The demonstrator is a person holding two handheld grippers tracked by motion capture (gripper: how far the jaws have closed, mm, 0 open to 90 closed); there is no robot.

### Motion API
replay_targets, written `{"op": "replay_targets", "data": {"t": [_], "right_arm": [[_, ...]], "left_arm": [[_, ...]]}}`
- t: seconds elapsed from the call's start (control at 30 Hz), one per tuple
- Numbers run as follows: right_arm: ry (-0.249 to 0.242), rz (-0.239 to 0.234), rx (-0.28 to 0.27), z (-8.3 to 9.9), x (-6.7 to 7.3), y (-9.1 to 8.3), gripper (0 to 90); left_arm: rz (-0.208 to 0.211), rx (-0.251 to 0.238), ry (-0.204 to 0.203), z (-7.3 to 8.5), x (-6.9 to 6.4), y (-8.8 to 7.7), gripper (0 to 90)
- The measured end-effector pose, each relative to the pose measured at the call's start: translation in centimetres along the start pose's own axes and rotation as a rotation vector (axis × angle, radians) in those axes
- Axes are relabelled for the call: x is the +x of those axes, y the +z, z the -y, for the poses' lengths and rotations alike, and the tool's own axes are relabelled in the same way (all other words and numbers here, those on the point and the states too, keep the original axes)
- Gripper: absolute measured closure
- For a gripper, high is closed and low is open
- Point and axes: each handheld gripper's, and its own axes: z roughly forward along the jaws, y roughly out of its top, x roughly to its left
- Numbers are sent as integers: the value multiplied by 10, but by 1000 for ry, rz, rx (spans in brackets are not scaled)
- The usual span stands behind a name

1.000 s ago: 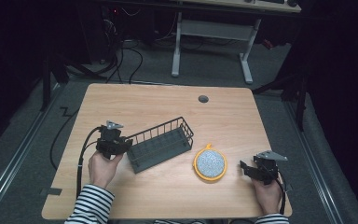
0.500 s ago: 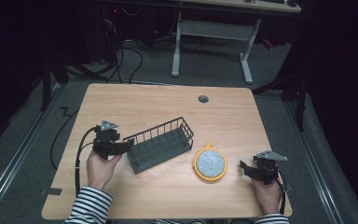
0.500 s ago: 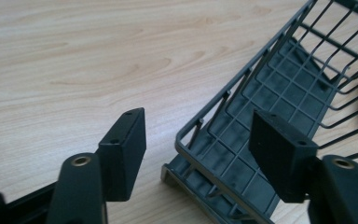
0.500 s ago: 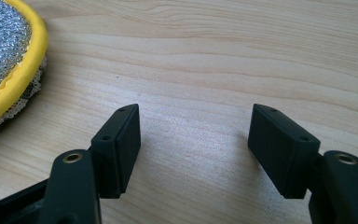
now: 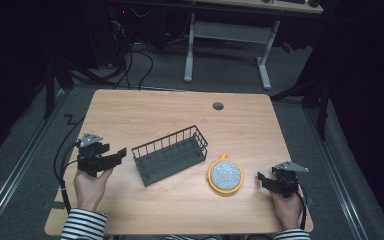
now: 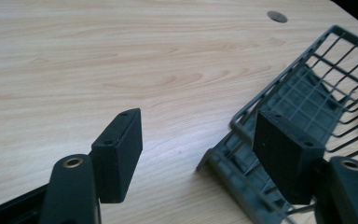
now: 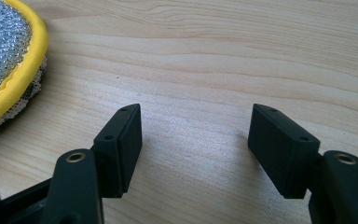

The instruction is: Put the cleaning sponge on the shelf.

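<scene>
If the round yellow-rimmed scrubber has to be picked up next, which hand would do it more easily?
Probably the right. The right gripper sits open beside the scouring pad with bare table between them. The left gripper is open too, but the wire basket lies between it and the pad.

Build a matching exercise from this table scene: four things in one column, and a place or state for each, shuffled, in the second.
Things:
1. wire basket
2. round scrubber
3. left gripper
4. table hole

Places or states:
A. far side of the table, past the basket
B. open, at the basket's left end
C. yellow-rimmed, between the basket and the right gripper
D. dark grey, empty, mid-table

Pairs: 1-D, 2-C, 3-B, 4-A
</scene>
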Motion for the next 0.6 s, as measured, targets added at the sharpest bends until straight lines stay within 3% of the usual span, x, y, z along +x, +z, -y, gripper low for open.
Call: {"op": "replay_targets", "data": {"t": [0.27,0.6], "right_arm": [[1,0,0,0,0,0,356],[2,2,0,0,0,0,368]], "left_arm": [[-21,1,-16,20,8,-1,340],[-37,29,-43,54,15,17,337]]}}
